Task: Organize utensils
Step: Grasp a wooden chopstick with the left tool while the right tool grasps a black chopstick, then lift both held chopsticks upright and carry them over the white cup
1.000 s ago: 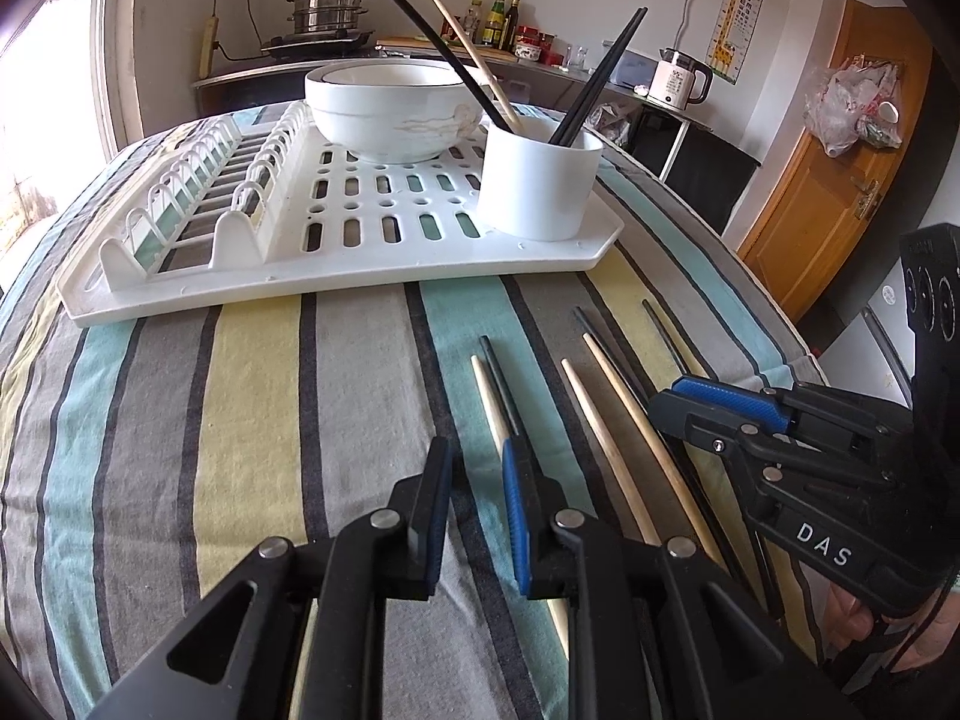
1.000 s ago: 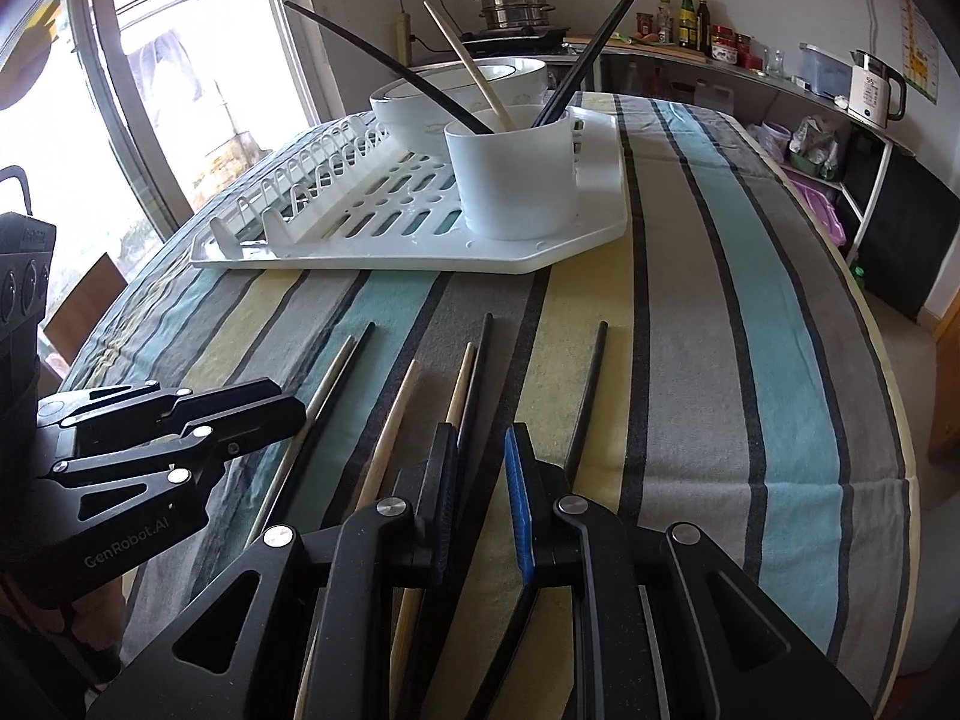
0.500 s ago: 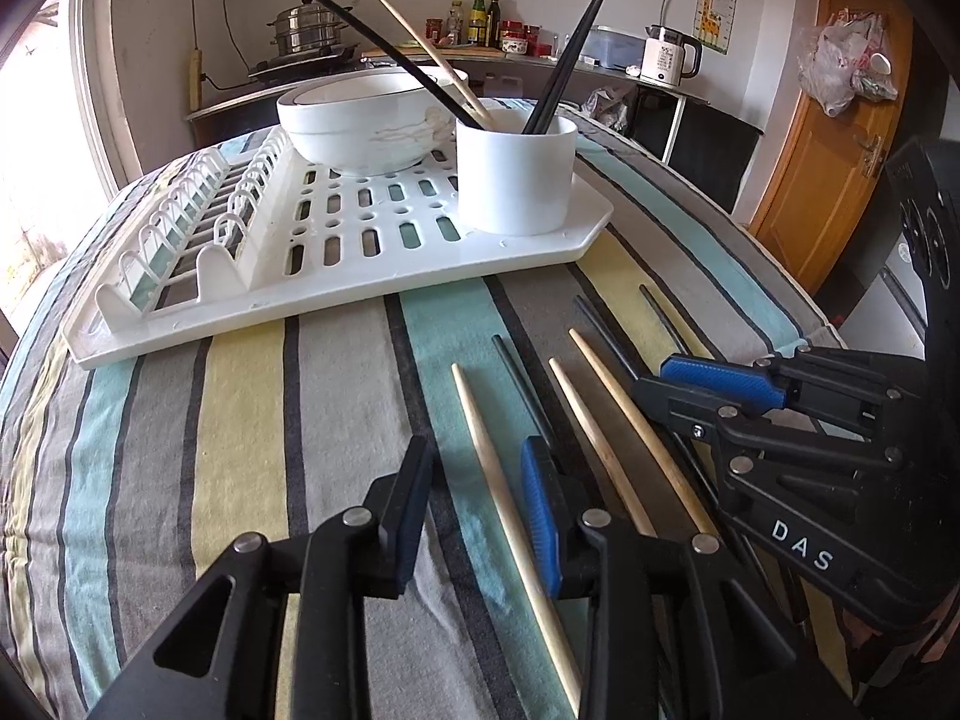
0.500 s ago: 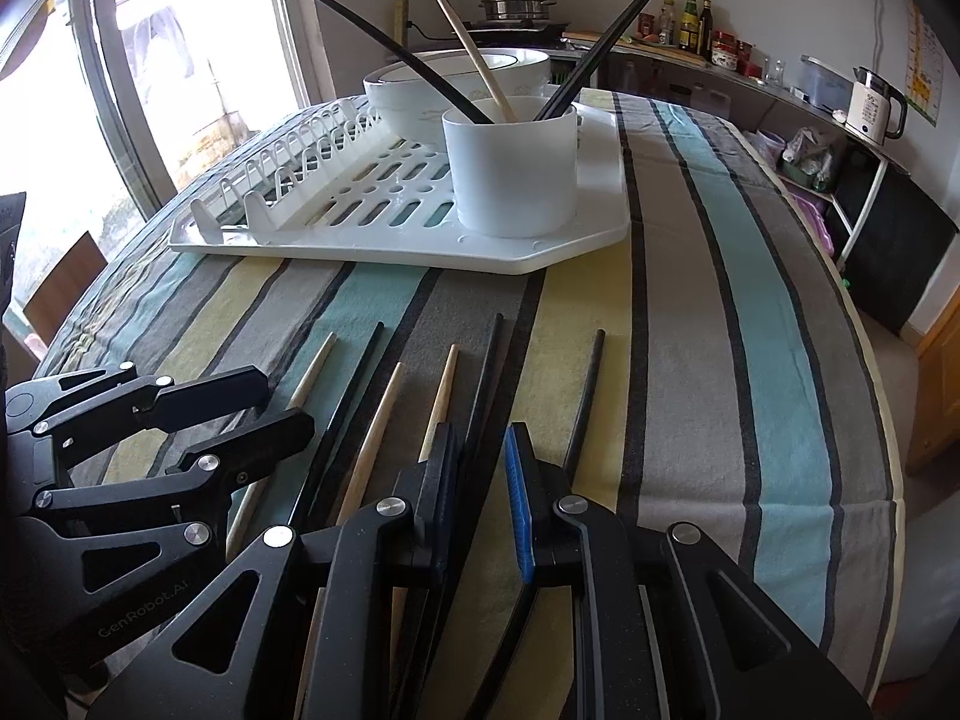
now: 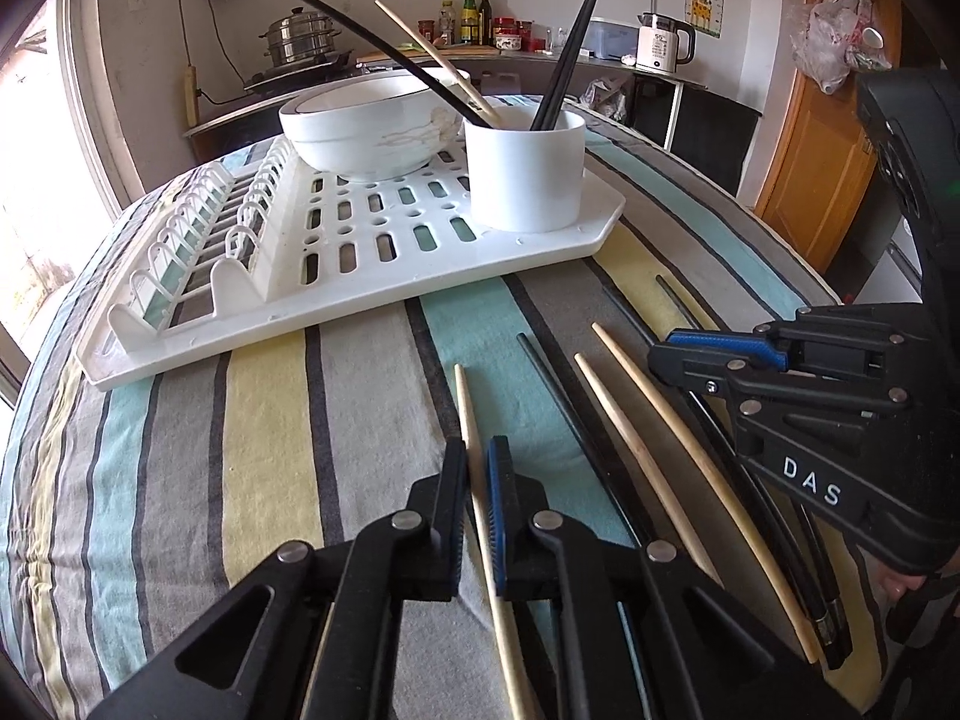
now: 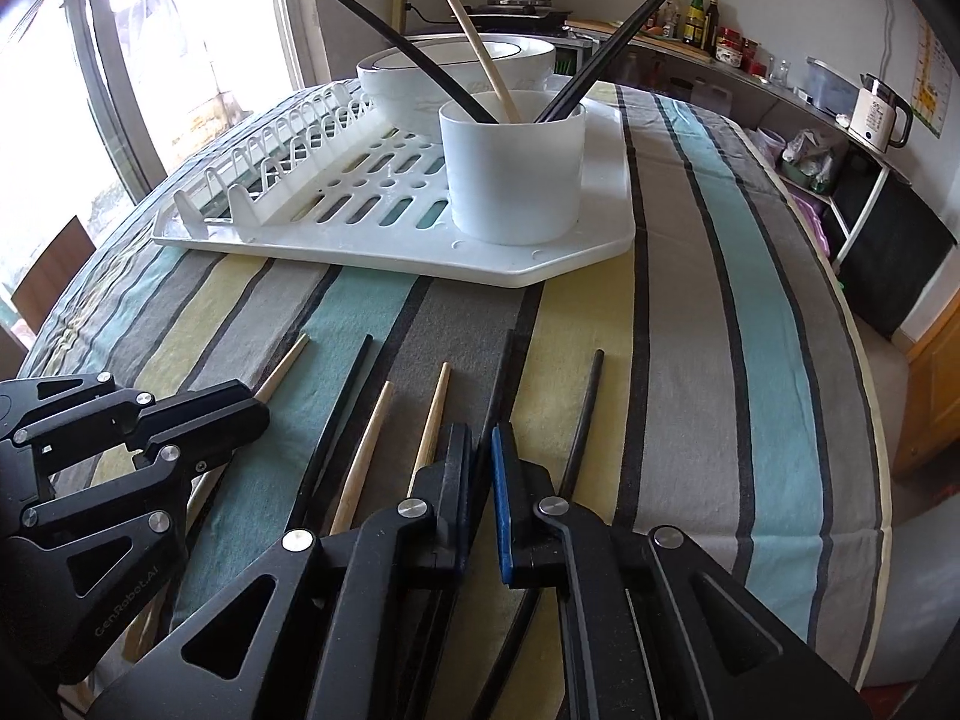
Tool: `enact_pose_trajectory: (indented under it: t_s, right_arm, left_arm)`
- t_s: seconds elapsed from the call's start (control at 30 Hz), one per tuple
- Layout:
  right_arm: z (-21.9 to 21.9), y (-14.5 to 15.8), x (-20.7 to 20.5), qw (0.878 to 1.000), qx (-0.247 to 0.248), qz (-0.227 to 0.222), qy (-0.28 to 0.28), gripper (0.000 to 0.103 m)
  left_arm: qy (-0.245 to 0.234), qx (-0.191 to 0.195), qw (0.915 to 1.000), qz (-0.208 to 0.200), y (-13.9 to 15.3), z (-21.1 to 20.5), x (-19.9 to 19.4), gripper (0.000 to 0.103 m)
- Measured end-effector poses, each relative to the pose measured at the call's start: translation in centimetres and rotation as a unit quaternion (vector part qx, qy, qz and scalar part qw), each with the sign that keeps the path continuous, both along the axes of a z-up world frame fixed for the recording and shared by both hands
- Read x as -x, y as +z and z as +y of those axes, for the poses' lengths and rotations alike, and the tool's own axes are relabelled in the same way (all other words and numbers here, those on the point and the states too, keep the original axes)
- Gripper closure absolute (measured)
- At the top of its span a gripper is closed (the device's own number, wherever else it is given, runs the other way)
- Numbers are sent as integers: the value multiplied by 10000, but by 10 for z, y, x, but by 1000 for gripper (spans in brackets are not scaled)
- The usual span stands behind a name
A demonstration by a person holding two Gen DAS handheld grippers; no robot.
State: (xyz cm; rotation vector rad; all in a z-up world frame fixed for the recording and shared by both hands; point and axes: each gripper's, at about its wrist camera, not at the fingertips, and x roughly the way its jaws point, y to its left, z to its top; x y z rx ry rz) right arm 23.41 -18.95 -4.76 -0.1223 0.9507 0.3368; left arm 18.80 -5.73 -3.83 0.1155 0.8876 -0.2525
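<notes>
Several wooden and black chopsticks lie side by side on the striped tablecloth. My left gripper is shut on a wooden chopstick, the leftmost one, low on the cloth. My right gripper is shut on a black chopstick; it also shows in the left wrist view. The left gripper shows at the left of the right wrist view. A white utensil cup on the white drying rack holds several chopsticks.
A white bowl sits on the rack behind the cup. Loose chopsticks lie between the grippers: two wooden ones and a black one. Another black one lies right of the right gripper. The table edge falls away at right.
My left gripper has closed from open onto the leftmost wooden chopstick. Both grippers have moved forward toward the rack. The right gripper stays shut on its black chopstick.
</notes>
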Motion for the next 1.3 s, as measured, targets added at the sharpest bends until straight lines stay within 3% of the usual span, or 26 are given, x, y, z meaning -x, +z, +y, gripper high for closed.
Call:
enact_pose_trajectory:
  t_s: [0.43, 0.9, 1.3]
  right_arm:
    - [-9, 28, 7, 9978, -613, -242, 52, 97]
    - [-25, 91, 30, 9890, -1041, -1052, -23, 98]
    - [-36, 124, 52, 9802, -1207, -1568, -42, 98]
  left_arm:
    - [-8, 518, 9987, 28, 21, 21, -3, 97]
    - [-71, 921, 9942, -546, 78, 37, 11, 97]
    - [-146, 1064, 9890, -1020, 115, 43, 33, 97]
